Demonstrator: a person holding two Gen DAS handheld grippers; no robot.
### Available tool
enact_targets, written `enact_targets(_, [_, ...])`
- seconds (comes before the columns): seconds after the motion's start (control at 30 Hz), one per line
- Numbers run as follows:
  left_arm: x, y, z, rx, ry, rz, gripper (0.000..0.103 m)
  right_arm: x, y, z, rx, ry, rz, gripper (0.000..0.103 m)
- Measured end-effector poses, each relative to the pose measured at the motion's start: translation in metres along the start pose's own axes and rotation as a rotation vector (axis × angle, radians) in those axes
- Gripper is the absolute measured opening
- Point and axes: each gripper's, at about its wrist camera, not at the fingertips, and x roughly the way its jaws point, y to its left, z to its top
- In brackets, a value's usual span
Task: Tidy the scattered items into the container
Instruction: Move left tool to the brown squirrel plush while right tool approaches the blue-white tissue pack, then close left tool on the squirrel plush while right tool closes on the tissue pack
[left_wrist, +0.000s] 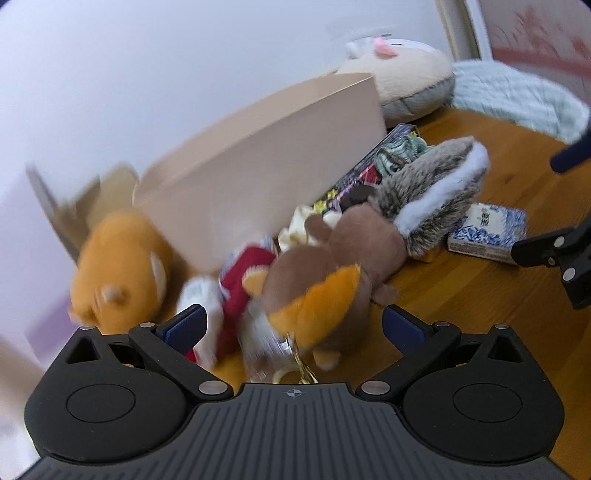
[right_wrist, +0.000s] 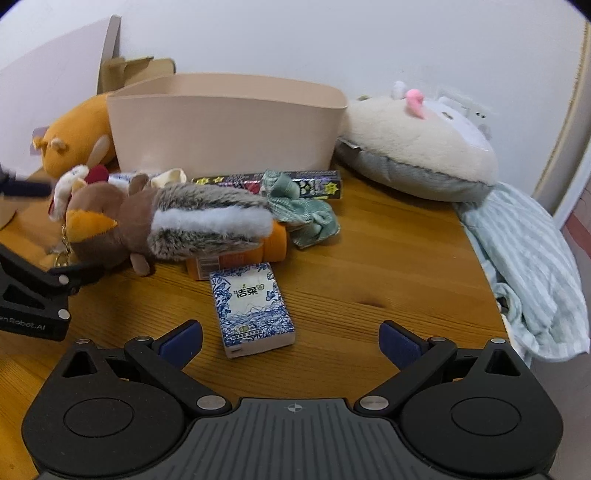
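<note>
A beige tub (right_wrist: 221, 122) (left_wrist: 266, 155) stands at the back of the wooden table. In front of it lies a brown squirrel plush (right_wrist: 155, 221) (left_wrist: 332, 258) with a grey-white tail and a key ring. My left gripper (left_wrist: 293, 326) is open, with the squirrel's head between its blue pads and a small red-and-white plush (left_wrist: 236, 291) beside it. My right gripper (right_wrist: 291, 341) is open just in front of a blue-and-white tissue pack (right_wrist: 255, 306) (left_wrist: 487, 230). A long dark printed box (right_wrist: 295, 184), a green bow (right_wrist: 306, 210) and an orange box (right_wrist: 243, 254) lie near the tail.
An orange plush (right_wrist: 74, 136) (left_wrist: 118, 266) lies left of the tub, with cardboard (right_wrist: 125, 70) behind it. A large cream plush (right_wrist: 413, 144) sits right of the tub. A pale striped cloth (right_wrist: 524, 258) hangs over the table's right edge. The left gripper's body (right_wrist: 33, 295) shows at the right wrist view's left edge.
</note>
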Motion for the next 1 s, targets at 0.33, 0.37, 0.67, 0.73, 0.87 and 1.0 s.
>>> enact_targets(0.33, [0.009, -0.030, 0.010, 0.245, -0.069, 0.021, 0.092, 0.024, -0.007, 0.005, 0.018, 0.028, 0.049, 0.103])
enact_targets(0.37, [0.011, -0.032, 0.010, 0.268, -0.065, 0.018, 0.084, 0.026, -0.007, 0.006, 0.017, 0.029, 0.050, 0.103])
enact_targets(0.67, [0.028, -0.040, 0.017, 0.386, -0.028, -0.012, 0.079, 0.038, -0.006, 0.006, 0.021, 0.044, 0.071, 0.095])
enact_targets(0.73, [0.029, -0.040, 0.019, 0.385, -0.020, -0.038, 0.069, 0.040, -0.009, 0.005, 0.043, 0.036, 0.094, 0.091])
enact_targets(0.87, [0.028, -0.041, 0.020, 0.388, -0.009, -0.049, 0.062, 0.038, -0.012, 0.005, 0.055, 0.008, 0.120, 0.068])
enact_targets(1.0, [0.026, -0.035, 0.020, 0.362, 0.000, -0.070, 0.057, 0.034, -0.012, 0.005, 0.059, -0.004, 0.129, 0.043])
